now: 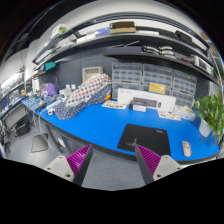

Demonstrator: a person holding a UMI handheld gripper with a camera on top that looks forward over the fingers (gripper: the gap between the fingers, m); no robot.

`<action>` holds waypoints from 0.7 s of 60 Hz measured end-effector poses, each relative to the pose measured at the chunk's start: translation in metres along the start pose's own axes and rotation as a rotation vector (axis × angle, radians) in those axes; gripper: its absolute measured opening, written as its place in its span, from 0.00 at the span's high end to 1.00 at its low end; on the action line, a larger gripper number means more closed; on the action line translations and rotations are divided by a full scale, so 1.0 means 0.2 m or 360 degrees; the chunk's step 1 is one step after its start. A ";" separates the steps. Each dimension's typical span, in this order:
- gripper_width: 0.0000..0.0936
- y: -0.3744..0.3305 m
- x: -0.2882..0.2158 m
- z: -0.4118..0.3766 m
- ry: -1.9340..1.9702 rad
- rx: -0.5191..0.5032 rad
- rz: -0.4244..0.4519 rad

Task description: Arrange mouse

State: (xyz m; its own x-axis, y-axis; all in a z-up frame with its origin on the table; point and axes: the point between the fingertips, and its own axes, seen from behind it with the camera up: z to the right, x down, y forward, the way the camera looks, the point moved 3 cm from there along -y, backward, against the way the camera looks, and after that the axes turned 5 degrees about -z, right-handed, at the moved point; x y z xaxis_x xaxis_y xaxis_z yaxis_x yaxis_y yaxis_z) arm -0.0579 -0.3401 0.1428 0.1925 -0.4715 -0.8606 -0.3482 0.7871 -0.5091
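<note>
A small white mouse (186, 148) lies on the blue table (95, 125), just to the right of a black mouse mat (146, 137). My gripper (113, 160) is held back from the table's near edge, well short of the mouse, which sits ahead and to the right of the right finger. The two fingers (76, 161) with magenta pads stand wide apart, open, with nothing between them but grey floor.
White boxes (140, 99) and a patterned bundle (85, 95) sit at the back of the table. A green plant (212, 108) stands at the right end. Shelves (120, 35) with goods run above. A cluttered desk (25, 105) stands to the left.
</note>
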 end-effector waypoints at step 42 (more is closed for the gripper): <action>0.15 0.20 0.56 1.66 0.0402 0.0623 -0.0350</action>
State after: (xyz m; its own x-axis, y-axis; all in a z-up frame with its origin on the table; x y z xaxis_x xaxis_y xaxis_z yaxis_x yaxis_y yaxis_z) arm 0.2549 -0.2288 0.0206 -0.0221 -0.6860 -0.7273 0.0547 0.7256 -0.6860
